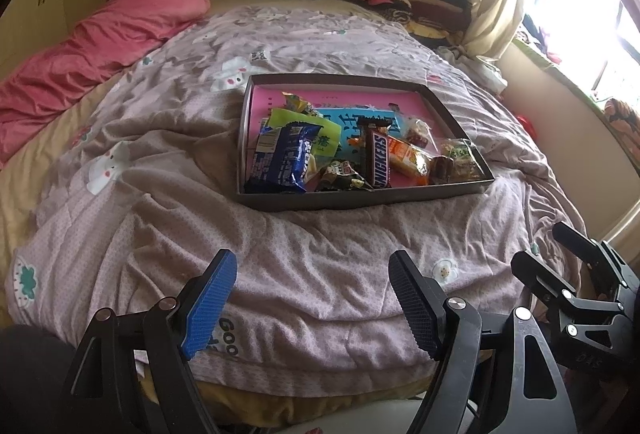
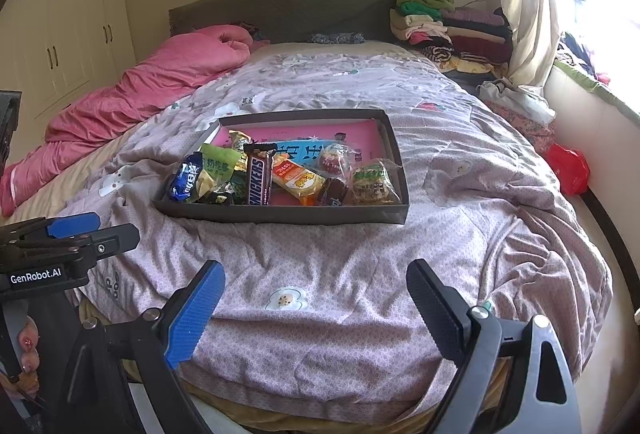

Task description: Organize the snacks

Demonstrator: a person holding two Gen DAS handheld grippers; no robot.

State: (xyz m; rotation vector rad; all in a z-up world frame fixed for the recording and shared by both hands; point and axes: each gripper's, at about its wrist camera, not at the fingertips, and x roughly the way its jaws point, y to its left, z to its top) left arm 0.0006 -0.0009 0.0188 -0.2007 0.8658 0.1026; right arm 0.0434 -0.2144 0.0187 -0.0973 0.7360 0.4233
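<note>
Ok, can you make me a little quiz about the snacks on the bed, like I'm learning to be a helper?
1. True or false: the Snickers bar lies inside the box.
2. Which snack lies nearest the box's left end? A) the blue packet B) the orange wrapped bar C) the green-labelled clear bag
3. Fill in: both the left tongs and the right tongs are ____ and hold nothing.

Key: 1 true; 2 A; 3 open.
</note>
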